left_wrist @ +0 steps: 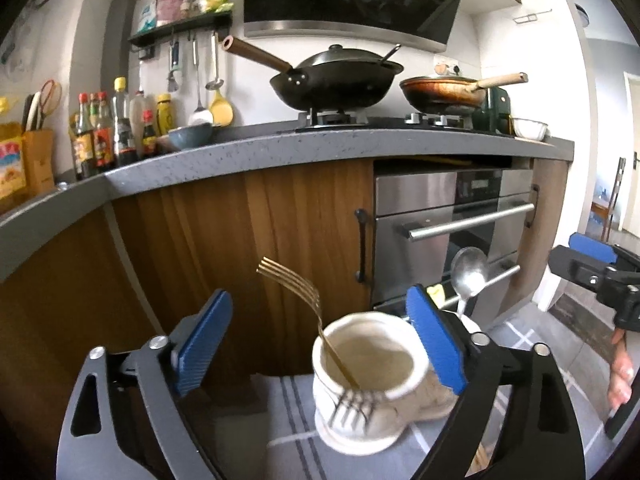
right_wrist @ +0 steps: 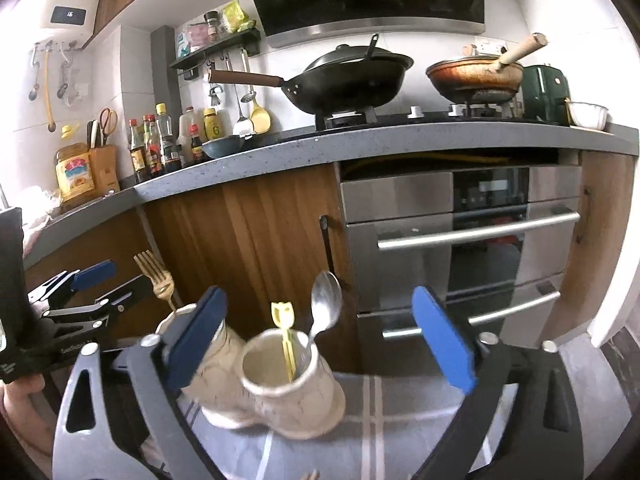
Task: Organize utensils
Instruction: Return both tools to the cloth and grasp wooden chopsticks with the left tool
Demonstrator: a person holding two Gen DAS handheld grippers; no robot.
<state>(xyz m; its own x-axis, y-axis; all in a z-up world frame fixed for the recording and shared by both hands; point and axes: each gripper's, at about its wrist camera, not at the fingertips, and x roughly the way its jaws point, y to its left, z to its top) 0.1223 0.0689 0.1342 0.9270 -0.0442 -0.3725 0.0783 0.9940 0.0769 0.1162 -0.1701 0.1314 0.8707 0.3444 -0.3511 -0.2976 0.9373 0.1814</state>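
Nearest the lens in the left wrist view, the left gripper (left_wrist: 320, 344) stood with its blue pads wide apart and nothing pressed between them. Just inside its left pad, a gold fork (left_wrist: 298, 292) rose tines-up from the white shoe-shaped holder (left_wrist: 372, 380), which sat on a grey striped cloth (left_wrist: 288, 412) between the jaws, closer to the right pad without clearly touching it. Past that right pad, a silver spoon (left_wrist: 470, 272) stood up from behind the holder. Far off to the right hung the right gripper (left_wrist: 588, 264), with a hand (left_wrist: 622, 372) below it. In the right wrist view, the left gripper (right_wrist: 96, 284) showed well to the left, its jaws apart, beside the gold fork (right_wrist: 156, 278). Between the right gripper's (right_wrist: 320, 344) spread pads, gripping nothing, stood a second cream holder (right_wrist: 288, 384), touching the first one (right_wrist: 212, 364) behind the left pad. It held a yellow utensil (right_wrist: 285, 336) and the silver spoon (right_wrist: 326, 304), leaning toward the right pad.
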